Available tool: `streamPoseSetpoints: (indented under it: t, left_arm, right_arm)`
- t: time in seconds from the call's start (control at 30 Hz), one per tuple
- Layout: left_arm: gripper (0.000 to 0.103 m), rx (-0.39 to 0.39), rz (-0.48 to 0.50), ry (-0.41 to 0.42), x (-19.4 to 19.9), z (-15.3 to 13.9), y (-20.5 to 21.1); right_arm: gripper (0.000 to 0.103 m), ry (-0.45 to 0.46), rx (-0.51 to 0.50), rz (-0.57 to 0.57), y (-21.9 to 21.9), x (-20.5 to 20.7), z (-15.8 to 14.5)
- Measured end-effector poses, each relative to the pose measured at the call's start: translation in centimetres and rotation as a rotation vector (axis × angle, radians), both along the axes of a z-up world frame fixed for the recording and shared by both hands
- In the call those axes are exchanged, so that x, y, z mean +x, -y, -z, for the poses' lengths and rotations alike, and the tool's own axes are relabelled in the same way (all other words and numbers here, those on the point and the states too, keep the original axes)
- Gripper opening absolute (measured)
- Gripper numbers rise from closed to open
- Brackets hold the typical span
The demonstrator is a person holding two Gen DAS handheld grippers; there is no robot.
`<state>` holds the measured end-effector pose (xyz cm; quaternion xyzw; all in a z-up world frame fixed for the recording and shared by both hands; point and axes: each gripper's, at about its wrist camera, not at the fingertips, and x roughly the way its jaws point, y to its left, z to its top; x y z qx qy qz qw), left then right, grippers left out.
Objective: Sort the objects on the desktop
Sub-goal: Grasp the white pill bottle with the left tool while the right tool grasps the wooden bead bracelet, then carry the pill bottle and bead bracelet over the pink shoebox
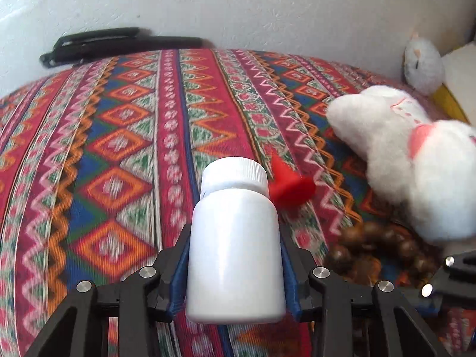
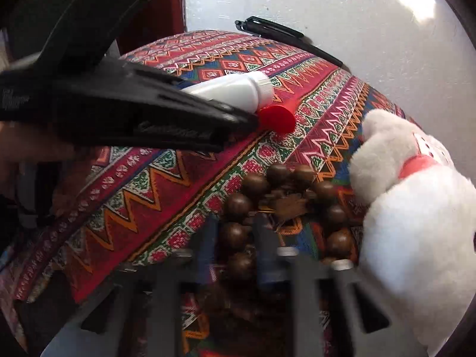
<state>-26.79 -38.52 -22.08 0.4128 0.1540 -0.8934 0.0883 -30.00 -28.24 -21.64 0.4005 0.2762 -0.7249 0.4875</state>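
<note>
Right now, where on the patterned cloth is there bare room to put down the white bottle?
The widest free patch is the left half of the patterned cloth, bordered by the black pens at the wall and the white bottle. The right side is crowded: red cone, wooden beads and white plush toy lie close together.

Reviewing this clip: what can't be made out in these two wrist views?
- Right wrist view: the right gripper is motion-blurred; whether its pads pinch the brown wooden bead string is unclear.
- Left wrist view: the white plastic bottle, clamped in the left gripper, hides part of the red plastic cone.
- Both views: the white plush toy is cut off by the frame edge.
</note>
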Motion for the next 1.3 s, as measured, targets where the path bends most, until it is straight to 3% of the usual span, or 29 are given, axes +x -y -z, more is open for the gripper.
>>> streamPoseSetpoints:
  t: [0.2, 0.37, 0.53, 0.73, 1.0, 1.3]
  left_arm:
    - [0.043, 0.108, -0.075, -0.058, 5.8, -2.1, -1.8]
    - [0.043, 0.169, -0.054, -0.14, 11.9, -5.5, -8.1]
    - [0.043, 0.176, 0.008, -0.186, 15.9, -9.1, -14.3]
    - [0.044, 0.121, 0.135, -0.241, 18.6, -14.0, -21.5]
    - [0.044, 0.076, 0.312, -0.283, 17.3, -19.2, -30.8]
    - [0.044, 0.037, 0.531, -0.32, 9.6, -24.4, -43.7]
  right_arm:
    - [0.019, 0.093, -0.153, 0.056, -5.7, 3.0, -5.5]
    - [0.019, 0.112, -0.264, 0.08, -11.6, 6.9, -10.8]
    - [0.019, 0.092, -0.338, 0.121, -18.3, 12.1, -15.3]
    - [0.019, 0.041, -0.38, 0.234, -27.8, 16.6, -19.6]
    - [0.019, -0.048, -0.459, 0.405, -41.4, 19.5, -25.0]
    - [0.019, -0.204, -0.509, 0.584, -55.0, 17.0, -29.8]
